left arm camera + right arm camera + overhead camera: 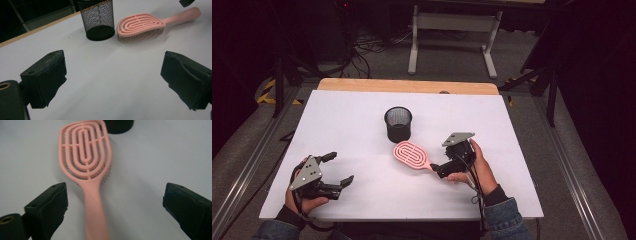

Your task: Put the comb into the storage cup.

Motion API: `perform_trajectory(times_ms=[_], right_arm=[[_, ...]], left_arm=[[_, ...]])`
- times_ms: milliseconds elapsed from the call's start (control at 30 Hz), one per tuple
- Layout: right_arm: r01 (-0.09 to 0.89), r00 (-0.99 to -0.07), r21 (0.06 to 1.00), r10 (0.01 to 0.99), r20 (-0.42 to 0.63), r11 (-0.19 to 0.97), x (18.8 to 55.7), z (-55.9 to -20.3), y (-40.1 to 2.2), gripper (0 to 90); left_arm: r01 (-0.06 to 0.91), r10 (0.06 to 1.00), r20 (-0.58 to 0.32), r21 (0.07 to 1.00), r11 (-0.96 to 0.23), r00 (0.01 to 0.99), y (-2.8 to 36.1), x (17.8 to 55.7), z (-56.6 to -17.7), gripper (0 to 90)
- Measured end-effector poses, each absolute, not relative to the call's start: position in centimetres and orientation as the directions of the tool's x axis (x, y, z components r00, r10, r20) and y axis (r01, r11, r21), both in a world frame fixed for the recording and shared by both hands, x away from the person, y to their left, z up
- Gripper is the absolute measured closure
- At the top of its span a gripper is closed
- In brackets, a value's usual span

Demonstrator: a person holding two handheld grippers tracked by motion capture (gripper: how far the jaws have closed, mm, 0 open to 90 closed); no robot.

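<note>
**Pink hairbrush lying free between the spread fingers of the right gripper**

A pink hairbrush (pixel 413 156) lies on the white counter (pixel 352 125), bristles down, its slotted oval back facing up. Its head sits just beside a black mesh cup (pixel 398 124), and its handle runs toward the right gripper (pixel 438 170), held in the person's right hand (pixel 477 167). In the right gripper view the handle (pixel 95 215) passes between the two black fingers (pixel 48 205) — nearer the left one in that view — and neither pad presses on it. These fingers stand wide.

The left gripper (pixel 339 170) rests near the counter's front left corner, well apart from the brush, with its fingers (pixel 45 77) also spread wide and nothing between them. From its view the brush and cup stand side by side, farther off.
</note>
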State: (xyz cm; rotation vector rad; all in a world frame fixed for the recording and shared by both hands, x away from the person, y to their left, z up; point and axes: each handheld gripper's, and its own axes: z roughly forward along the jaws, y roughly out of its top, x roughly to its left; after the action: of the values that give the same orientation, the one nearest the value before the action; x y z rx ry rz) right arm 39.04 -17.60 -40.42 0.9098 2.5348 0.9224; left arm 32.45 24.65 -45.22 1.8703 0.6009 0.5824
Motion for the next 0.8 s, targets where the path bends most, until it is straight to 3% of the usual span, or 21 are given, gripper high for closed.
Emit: perform_trajectory(times_ms=[233,500,800], right_arm=[[0.480,-0.787,0.561,0.613,-0.064,0.675,39.7,-41.4,-15.3,14.8],[0.487,-0.812,0.443,0.577,-0.089,0.753,40.6,-43.0,-13.8,30.4],[0.496,-0.815,0.439,0.576,-0.061,0.749,41.1,-43.4,-14.0,50.2]], left_arm=[[0.140,0.642,0.117,0.931,-0.336,0.758,24.7,32.5,-45.3,7.3],[0.147,0.637,0.113,0.929,-0.341,0.762,24.6,32.6,-45.4,7.3],[0.150,0.632,0.113,0.926,-0.348,0.767,24.5,32.6,-45.5,7.5]])
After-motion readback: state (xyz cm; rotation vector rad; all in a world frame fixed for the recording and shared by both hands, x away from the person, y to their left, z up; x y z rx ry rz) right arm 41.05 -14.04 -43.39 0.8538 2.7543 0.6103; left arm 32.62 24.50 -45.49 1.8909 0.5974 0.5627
